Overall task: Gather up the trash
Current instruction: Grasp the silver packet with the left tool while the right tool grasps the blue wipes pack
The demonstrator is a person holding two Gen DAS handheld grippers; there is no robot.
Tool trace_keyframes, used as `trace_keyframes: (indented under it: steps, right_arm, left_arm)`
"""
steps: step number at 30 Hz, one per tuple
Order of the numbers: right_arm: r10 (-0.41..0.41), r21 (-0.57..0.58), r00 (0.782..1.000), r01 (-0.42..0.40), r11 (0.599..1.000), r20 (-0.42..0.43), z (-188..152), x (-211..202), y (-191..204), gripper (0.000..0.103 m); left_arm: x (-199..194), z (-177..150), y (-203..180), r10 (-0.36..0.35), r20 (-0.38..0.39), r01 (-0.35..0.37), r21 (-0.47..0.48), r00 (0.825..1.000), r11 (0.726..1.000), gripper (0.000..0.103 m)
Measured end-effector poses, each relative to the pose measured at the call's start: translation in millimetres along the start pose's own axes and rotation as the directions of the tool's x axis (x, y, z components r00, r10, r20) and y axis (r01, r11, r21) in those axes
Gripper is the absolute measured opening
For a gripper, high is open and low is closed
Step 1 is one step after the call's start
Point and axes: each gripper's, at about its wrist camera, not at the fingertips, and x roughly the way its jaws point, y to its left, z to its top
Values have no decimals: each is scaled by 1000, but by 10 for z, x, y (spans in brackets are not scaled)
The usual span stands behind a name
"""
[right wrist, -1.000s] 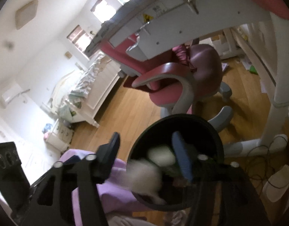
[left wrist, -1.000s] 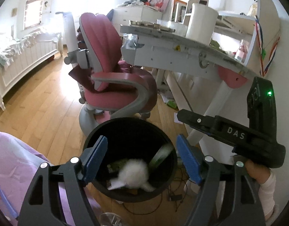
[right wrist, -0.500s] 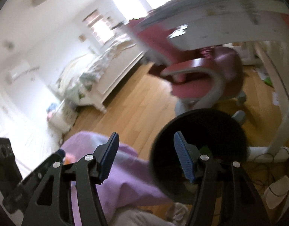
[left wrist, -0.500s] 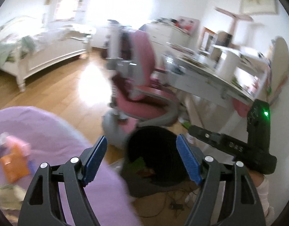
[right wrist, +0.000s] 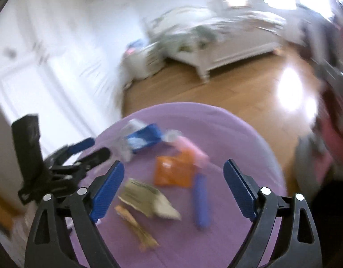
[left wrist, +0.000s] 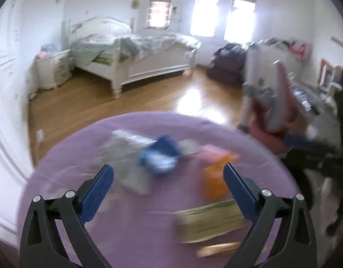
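Left claw [left wrist: 167,184] spread wide with nothing between the blue pads [left wrist: 96,193], hanging over the purple table [left wrist: 86,147]. Right claw [right wrist: 173,187] likewise released and empty, above the same round top. Directly ahead of both, trash scattered over the cloth: an orange packet [right wrist: 174,172] near the middle, a pink wrapper [right wrist: 193,150] touching its far edge, a blue packet [right wrist: 143,137] farther back beside a crumpled silvery wrapper [right wrist: 124,147]. Closer in, a greenish-tan packet [right wrist: 149,199], a thin brown scrap [right wrist: 135,226] just left of it, and a blue stick-shaped thing [right wrist: 201,203] to the right, possibly a pen, too smeared by blur to name with confidence. Seen from the right wrist, the left tool's black body and blue tips at the table's left rim. Beyond the table, wooden floor [left wrist: 149,98] with a bright glare patch, a white bed [left wrist: 135,60] with rumpled bedding against the far wall, a white nightstand [left wrist: 53,70] at its side, and a pink chair [left wrist: 274,109] to the right, heavily blurred.
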Motion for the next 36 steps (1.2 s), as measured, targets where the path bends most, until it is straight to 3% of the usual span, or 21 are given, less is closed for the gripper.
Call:
trace_keyframes:
  steps: [6, 10, 13, 14, 15, 16, 21, 26, 29, 31, 33, 36]
  right_arm:
    - [-17, -208, 989, -14, 978, -146, 407, 1010, 546, 96]
    - [-75, -304, 962, -9, 953, -263, 500, 1635, 679, 96]
    - [-93, -309, 941, -12, 951, -325, 507, 1926, 619, 96]
    - [-89, -295, 939, -14, 955, -333, 520, 1967, 585, 95]
    - [-76, -277, 942, -18, 961, -327, 527, 1986, 548, 84]
    - [-51, -240, 946, -29, 970, -320, 558, 1941, 485, 70]
    - [71, -44, 978, -81, 996, -197, 627, 1478, 152, 67]
    - [124, 73, 988, -117, 990, -96, 553, 1002, -53, 68]
    - [132, 102, 989, -125, 987, -67, 491, 836, -96, 68]
    - [133, 118, 990, -126, 985, -53, 421, 741, -93, 68]
    - [138, 136, 990, -131, 982, -43, 353, 653, -84, 68]
    - [137, 162, 990, -131, 978, -28, 232, 521, -86, 68]
  left_arm:
    - [210, -40, 498, 13, -76, -10, 42, 997, 999, 98]
    - [336, -52, 581, 6, -120, 1, 62, 993, 998, 97]
    - [465, -69, 536, 10, -176, 8, 102, 984, 995, 97]
    - [516, -55, 523, 19, -184, 3, 116, 983, 993, 98]
    - [547, -45, 524, 29, -182, -6, 127, 983, 992, 98]
    - [584, -26, 516, 35, -184, -10, 136, 982, 991, 98]
    - [837, 154, 505, 77, -206, -43, 166, 975, 985, 97]
    - [1149, 212, 422, 118, -278, -59, 213, 953, 975, 97]
    - [1205, 229, 423, 92, -283, -42, 180, 955, 983, 97]
    - [1199, 237, 496, 75, -278, -37, 140, 958, 989, 90]
    - [1119, 232, 555, 70, -261, -40, 118, 963, 992, 74]
    - [945, 226, 593, 37, -248, -20, 68, 968, 997, 68]
